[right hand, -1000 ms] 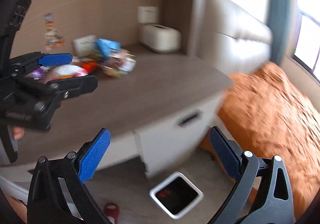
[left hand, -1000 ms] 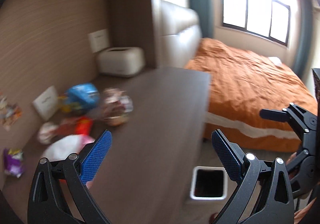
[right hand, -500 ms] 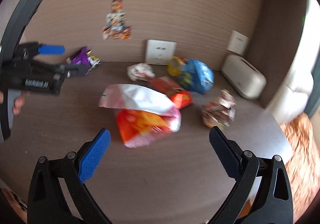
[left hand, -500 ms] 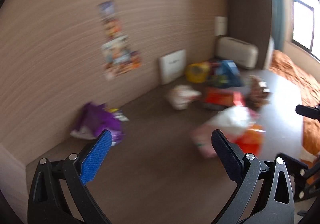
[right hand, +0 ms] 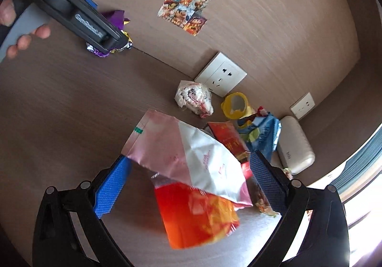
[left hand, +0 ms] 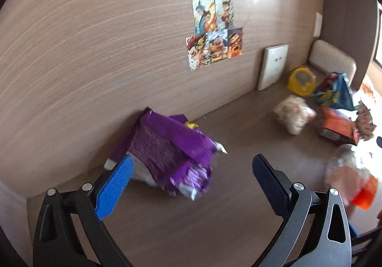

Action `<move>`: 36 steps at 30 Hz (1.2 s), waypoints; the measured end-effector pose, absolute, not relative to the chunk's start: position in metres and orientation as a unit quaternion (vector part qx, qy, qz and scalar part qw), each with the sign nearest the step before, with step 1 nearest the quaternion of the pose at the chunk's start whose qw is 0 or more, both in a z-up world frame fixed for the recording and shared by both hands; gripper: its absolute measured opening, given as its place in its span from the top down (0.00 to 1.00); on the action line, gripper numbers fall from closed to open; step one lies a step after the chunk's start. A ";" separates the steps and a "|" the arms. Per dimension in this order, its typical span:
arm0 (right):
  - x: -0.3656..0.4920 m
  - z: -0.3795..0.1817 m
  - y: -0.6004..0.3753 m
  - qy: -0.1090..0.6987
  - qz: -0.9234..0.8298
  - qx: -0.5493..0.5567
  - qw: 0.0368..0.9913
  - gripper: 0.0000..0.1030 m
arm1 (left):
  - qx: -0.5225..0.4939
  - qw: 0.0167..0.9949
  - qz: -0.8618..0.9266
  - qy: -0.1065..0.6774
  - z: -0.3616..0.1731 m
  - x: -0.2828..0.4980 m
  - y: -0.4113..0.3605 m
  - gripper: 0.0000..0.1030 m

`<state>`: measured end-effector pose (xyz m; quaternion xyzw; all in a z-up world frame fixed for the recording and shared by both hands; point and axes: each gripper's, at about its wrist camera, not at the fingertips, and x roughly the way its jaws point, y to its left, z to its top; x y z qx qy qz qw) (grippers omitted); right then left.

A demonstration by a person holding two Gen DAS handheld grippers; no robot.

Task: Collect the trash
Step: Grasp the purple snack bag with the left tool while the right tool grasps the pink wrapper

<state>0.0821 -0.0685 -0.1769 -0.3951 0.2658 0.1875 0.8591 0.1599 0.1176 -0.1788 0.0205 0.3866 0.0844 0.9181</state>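
Currently we log both sets of jaws spread wide, gripping nothing. Left gripper (left hand: 191,171) faces the purple wrapper (left hand: 167,147) lying on the desk (left hand: 238,219) against the wall. Right gripper (right hand: 188,171) hangs over the pink-white bag (right hand: 188,154) and orange bag (right hand: 195,214).

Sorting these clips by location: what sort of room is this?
Probably a home room, perhaps a bedroom, at a wooden desk against a panelled wall. It shows cartoon stickers on the wall, a wall socket, and snack wrappers such as a purple bag.
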 end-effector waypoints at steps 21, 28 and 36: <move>0.176 -0.143 -0.139 0.415 0.110 -0.107 0.897 0.37 | 0.061 0.909 0.048 0.409 -0.203 0.212 0.116 0.34; 0.209 -0.145 -0.162 0.464 0.134 -0.011 0.875 0.43 | 0.082 0.909 0.031 0.407 -0.200 0.211 0.112 0.36; 0.221 -0.141 -0.184 0.472 0.105 -0.009 0.875 0.51 | 0.083 0.910 0.023 0.406 -0.199 0.202 0.115 0.37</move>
